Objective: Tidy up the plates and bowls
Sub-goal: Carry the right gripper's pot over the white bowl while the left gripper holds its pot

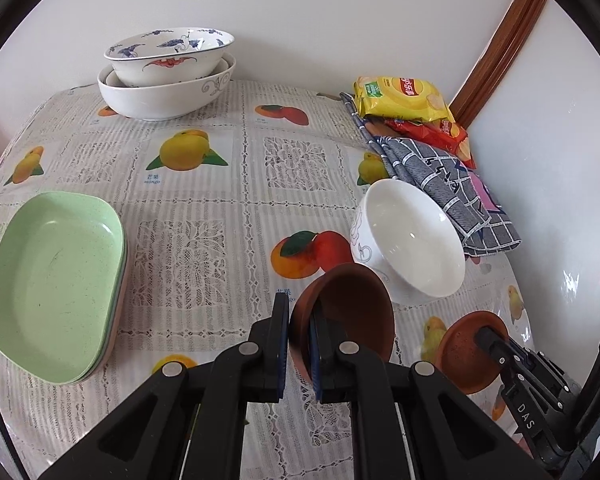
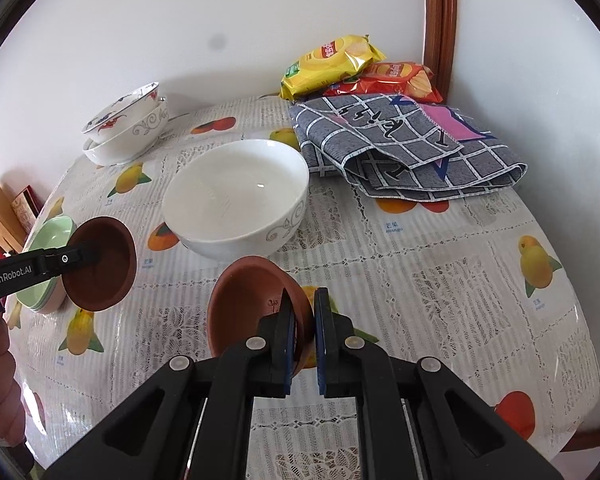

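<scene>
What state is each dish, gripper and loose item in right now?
Left gripper: shut on left brown dish, tilted.
Right gripper: shut on right brown dish, tilted.
White bowl: upright, empty, on the table.
Patterned bowls: nested, upright.
Green plates: stacked.
Checked cloth: folded.
Yellow chip bag: appears sealed, resting on red chip bag.

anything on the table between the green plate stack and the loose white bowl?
Only bare fruit-print tablecloth between the green oval plate stack and the plain white ceramic bowl, per the left wrist view.
</scene>
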A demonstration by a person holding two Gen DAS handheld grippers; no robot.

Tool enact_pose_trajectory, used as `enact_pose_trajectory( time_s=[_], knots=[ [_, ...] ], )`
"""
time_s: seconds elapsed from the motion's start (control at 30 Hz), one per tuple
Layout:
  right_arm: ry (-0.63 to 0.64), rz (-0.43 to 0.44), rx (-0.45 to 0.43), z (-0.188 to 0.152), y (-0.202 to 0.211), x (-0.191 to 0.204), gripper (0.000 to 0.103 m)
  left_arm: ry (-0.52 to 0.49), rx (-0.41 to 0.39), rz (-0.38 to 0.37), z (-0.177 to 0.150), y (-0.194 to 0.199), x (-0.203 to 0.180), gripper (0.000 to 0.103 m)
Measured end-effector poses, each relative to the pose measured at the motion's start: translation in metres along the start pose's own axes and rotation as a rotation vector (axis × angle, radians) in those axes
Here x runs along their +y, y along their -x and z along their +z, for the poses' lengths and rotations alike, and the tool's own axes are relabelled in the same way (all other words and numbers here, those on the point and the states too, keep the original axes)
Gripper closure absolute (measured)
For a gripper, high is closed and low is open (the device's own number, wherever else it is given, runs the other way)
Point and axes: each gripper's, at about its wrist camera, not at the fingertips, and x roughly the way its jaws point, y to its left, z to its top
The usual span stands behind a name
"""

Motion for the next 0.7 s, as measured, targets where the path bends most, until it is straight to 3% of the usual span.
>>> enact_pose_trajectory(
  time_s=[0.33, 0.7],
  knots=[
    [-0.011, -0.030, -0.078, 0.028, 0.027, 0.003, 0.094, -0.008, -0.040, -0.031, 0.007, 0.022, 0.002, 0.094],
    [0.006, -0.028, -0.104, 0.057, 0.016, 0.019, 0.094, 0.012, -0.048, -0.023, 0.017, 0.024, 0.017, 0.094]
  ],
)
